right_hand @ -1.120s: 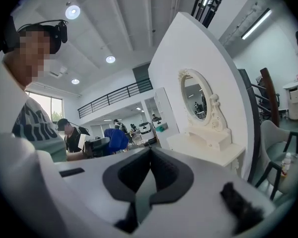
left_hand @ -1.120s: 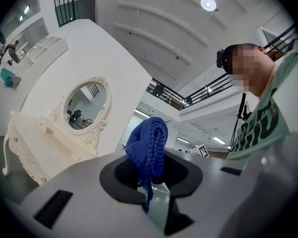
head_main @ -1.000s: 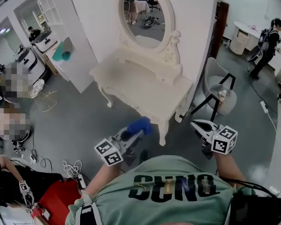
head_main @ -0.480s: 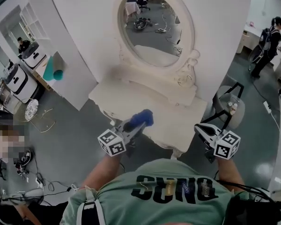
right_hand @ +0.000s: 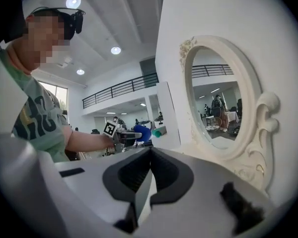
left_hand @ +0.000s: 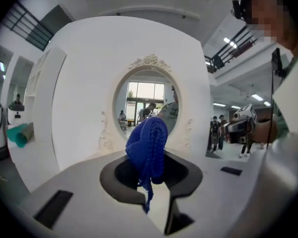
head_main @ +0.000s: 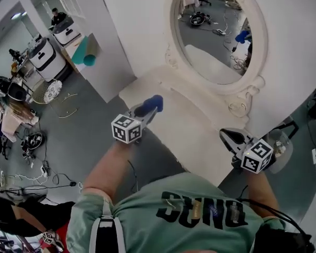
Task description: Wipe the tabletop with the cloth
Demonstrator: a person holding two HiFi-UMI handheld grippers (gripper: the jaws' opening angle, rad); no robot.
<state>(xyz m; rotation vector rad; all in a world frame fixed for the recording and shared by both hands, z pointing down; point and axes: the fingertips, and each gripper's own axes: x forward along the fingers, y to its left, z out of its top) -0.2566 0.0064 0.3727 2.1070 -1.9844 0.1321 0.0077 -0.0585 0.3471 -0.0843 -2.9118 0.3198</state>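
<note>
A cream dressing table [head_main: 200, 136] with an oval mirror [head_main: 221, 33] stands against the white wall. My left gripper [head_main: 147, 109] is shut on a bunched blue cloth [head_main: 150, 105] and hovers over the table's left end; in the left gripper view the blue cloth [left_hand: 148, 150] hangs between the jaws in front of the mirror [left_hand: 146, 108]. My right gripper [head_main: 227, 137] is held over the table's right side, jaws closed together with nothing between them [right_hand: 150, 168]. The right gripper view also catches the left gripper with its blue cloth [right_hand: 140, 133].
A grey round chair [head_main: 280, 151] stands right of the table. A white cabinet [head_main: 102, 46] with a teal roll [head_main: 87, 51] is to the left. Cables and gear [head_main: 37, 141] litter the grey floor. A person [head_main: 57, 17] stands far off.
I have stepped closer to the dressing table, which now lies right under both grippers. The left gripper keeps hold of the blue cloth; both grippers now reach over the tabletop.
</note>
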